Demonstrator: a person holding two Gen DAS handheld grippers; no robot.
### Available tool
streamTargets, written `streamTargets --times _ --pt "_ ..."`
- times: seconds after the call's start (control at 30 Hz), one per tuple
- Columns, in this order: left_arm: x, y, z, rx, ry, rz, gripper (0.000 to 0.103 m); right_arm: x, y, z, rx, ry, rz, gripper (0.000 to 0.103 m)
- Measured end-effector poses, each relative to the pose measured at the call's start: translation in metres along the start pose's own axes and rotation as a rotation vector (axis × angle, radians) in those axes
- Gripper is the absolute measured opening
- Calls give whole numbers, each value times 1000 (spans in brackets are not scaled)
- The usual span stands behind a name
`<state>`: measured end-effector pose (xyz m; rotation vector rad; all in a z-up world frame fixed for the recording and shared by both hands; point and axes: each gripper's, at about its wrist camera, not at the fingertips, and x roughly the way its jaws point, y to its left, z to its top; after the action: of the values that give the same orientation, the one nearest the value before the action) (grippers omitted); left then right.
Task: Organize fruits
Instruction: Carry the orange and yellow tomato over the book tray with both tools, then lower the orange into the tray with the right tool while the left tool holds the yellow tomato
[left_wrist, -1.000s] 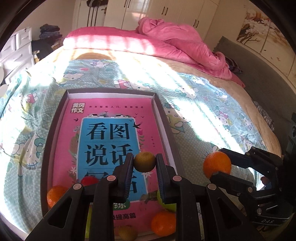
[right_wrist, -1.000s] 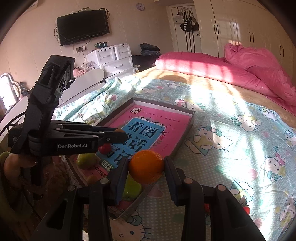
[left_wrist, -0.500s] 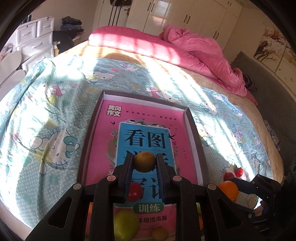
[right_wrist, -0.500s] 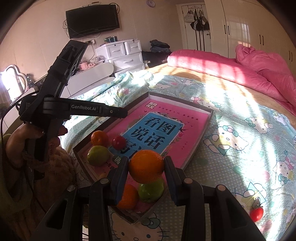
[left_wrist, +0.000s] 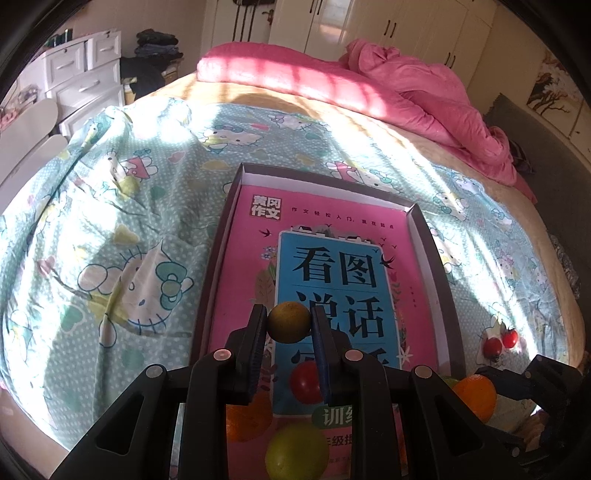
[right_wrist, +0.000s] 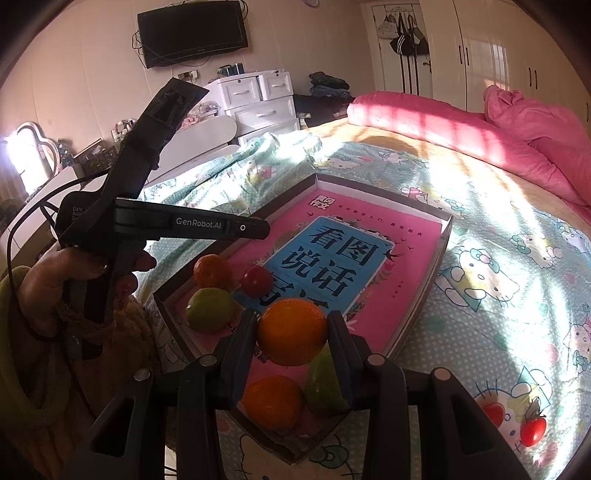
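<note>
The left tool (left_wrist: 289, 322) is clamped on a small yellow-brown fruit (left_wrist: 289, 322), held in the air over the tray (left_wrist: 432, 254). The right tool (right_wrist: 291, 332) is clamped on an orange (right_wrist: 291, 331), held above the tray's near end.

The tray is a dark-rimmed shallow box lying on the bed (left_wrist: 110, 229), which is covered by a teal cartoon sheet. A pink book (left_wrist: 328, 273) with a blue panel lies flat in the tray and fills most of it. At the tray's near end, on the book, lie a red tomato (right_wrist: 257, 280), a small orange (right_wrist: 212, 271) and a green fruit (right_wrist: 210, 309); closer to the right tool lie another orange (right_wrist: 272, 402) and another green fruit (right_wrist: 323, 384), touching or nearly so.

Outside the tray, to its right on the sheet, two cherry tomatoes (right_wrist: 513, 421) lie near each other. A hand (right_wrist: 74, 273) grips the left tool's handle left of the tray.
</note>
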<state>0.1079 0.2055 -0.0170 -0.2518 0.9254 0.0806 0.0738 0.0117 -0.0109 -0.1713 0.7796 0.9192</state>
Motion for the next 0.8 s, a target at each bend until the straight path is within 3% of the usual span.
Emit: streamTargets --times 0.8 --pt "27 -4 0 13 52 29 25 31 21 7 -9 43 43 40"
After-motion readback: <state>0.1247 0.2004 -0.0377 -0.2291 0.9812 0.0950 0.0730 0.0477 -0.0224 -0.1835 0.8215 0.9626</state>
